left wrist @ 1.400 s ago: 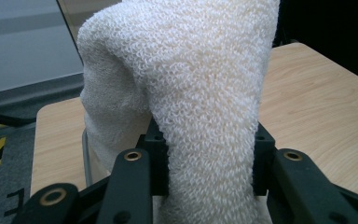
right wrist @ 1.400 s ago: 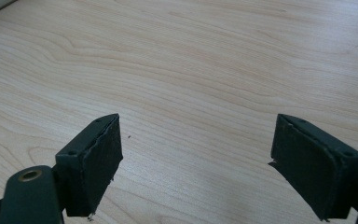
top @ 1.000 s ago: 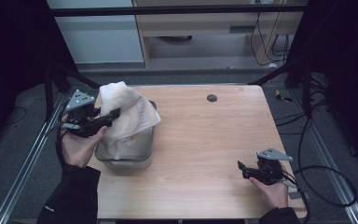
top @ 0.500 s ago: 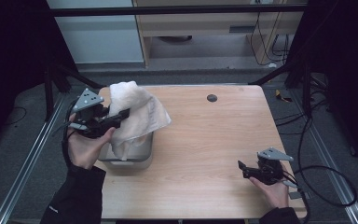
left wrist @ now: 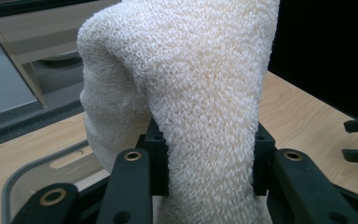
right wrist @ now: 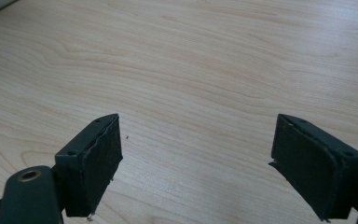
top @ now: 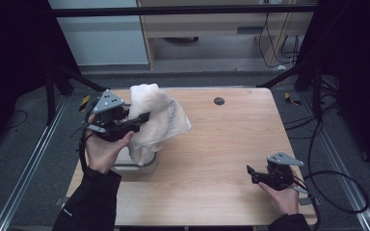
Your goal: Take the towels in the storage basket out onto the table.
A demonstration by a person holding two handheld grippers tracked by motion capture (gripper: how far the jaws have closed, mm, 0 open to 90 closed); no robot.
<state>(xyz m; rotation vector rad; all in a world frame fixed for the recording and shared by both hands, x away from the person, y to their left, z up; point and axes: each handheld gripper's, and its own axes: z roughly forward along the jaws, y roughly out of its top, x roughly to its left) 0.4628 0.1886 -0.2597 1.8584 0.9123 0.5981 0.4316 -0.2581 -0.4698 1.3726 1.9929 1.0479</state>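
Observation:
A cream terry towel (top: 156, 120) hangs lifted over the table's left side, its lower end still reaching down to the grey bin (top: 137, 166). My left gripper (top: 142, 117) is shut on the towel's upper part. In the left gripper view the towel (left wrist: 186, 93) bulges up between the two black jaws, and the bin's rim (left wrist: 32, 170) shows below left. Low at the table's right front, my right gripper (top: 250, 174) stands open with nothing between its pads (right wrist: 98, 158), just above bare wood.
A small dark round hole or grommet (top: 218, 101) lies near the table's far edge. The wooden tabletop (top: 221, 144) stretches between the two hands. Black frame posts and cables flank the table, with a cabinet behind.
My left gripper has risen and shifted right, away from the bin, pulling the towel higher out of it. The right gripper has stayed still.

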